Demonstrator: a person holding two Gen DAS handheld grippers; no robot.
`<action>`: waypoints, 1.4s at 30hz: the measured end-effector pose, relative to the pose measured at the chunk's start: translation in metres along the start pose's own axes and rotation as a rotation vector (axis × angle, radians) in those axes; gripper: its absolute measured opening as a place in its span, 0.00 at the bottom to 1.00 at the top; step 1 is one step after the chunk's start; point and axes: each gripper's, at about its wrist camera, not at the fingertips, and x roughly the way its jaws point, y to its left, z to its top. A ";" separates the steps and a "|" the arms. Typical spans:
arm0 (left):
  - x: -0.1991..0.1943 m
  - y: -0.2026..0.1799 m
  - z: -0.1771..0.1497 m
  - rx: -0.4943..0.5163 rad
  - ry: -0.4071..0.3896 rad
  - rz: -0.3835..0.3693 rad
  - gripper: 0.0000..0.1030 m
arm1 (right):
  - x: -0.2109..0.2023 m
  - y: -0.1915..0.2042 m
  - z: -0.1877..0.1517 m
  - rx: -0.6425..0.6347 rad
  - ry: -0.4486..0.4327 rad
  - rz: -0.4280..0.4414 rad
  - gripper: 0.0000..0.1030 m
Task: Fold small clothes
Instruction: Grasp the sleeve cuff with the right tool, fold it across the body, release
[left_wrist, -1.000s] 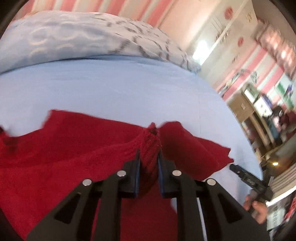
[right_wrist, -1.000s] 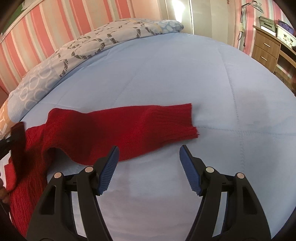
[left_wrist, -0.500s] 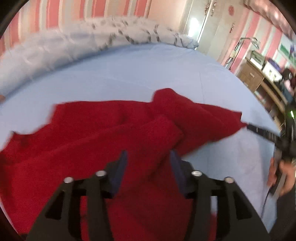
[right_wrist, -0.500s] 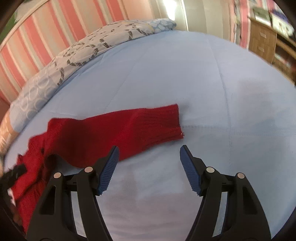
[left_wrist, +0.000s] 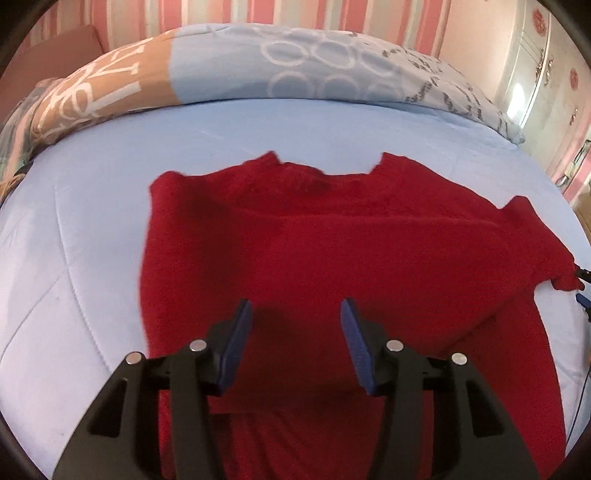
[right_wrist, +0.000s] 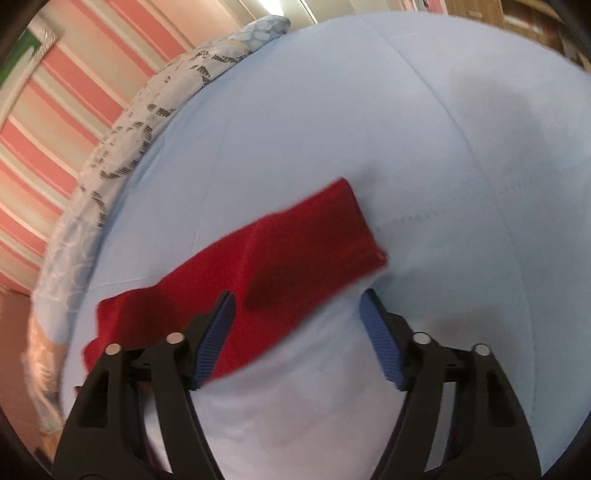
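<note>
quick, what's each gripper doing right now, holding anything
left gripper: open above the red sweater, holding nothing.
right gripper: open, jaws just been closing around the sleeve, not yet gripping.

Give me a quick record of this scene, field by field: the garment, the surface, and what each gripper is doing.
garment: red knit sweater, lying on the bed
sleeve: one sleeve stretched out to the side
surface: light blue bedsheet
bedding: patterned duvet at far edge
left gripper: open, above sweater body, holding nothing
right gripper: jaws just been closing, open over the sleeve, not pressing it
</note>
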 end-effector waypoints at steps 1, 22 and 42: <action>-0.001 0.003 -0.002 -0.001 -0.004 -0.010 0.49 | 0.003 0.003 0.001 -0.020 -0.002 -0.024 0.40; 0.010 0.010 -0.006 -0.022 0.014 -0.052 0.49 | -0.080 0.257 -0.132 -0.699 0.021 0.228 0.08; -0.038 0.073 -0.012 -0.142 0.003 -0.153 0.49 | 0.013 0.364 -0.288 -0.743 0.428 0.441 0.23</action>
